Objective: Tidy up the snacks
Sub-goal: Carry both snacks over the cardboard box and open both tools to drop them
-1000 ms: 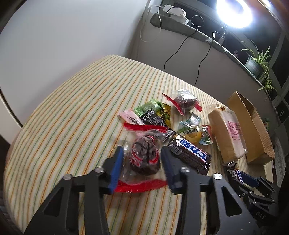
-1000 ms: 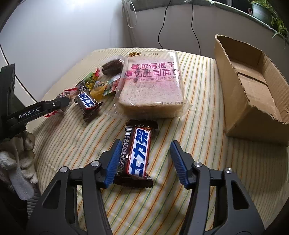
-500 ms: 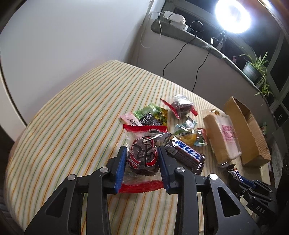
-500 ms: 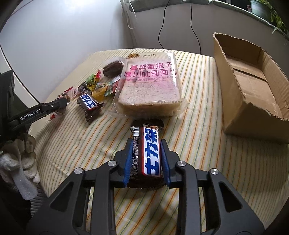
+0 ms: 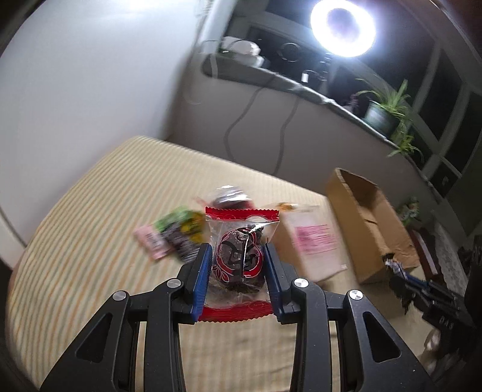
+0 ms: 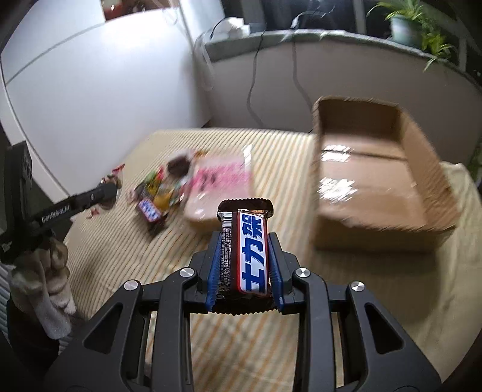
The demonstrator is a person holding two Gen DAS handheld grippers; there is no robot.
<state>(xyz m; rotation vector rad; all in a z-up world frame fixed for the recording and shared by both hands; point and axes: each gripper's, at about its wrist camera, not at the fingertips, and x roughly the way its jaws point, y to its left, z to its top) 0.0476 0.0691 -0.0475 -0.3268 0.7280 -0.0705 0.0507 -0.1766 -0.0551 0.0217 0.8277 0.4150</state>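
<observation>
My left gripper (image 5: 238, 265) is shut on a clear red-edged packet with a dark cake (image 5: 239, 259) and holds it above the striped table (image 5: 90, 256). My right gripper (image 6: 244, 265) is shut on a brown and blue chocolate bar (image 6: 248, 253), lifted off the table. The open cardboard box (image 6: 370, 178) stands ahead to the right; it also shows in the left wrist view (image 5: 367, 223). The bagged sliced bread (image 5: 310, 241) and a pile of small snacks (image 6: 159, 193) lie on the table.
A second chocolate bar (image 6: 149, 211) lies in the pile. A wall ledge with cables, a ring light (image 5: 343, 27) and potted plants (image 5: 388, 105) runs behind the table. The left gripper shows at the left in the right wrist view (image 6: 69, 208).
Both grippers closed on their snacks and lifted them off the table. Both views have swung up and toward the cardboard box, with motion blur.
</observation>
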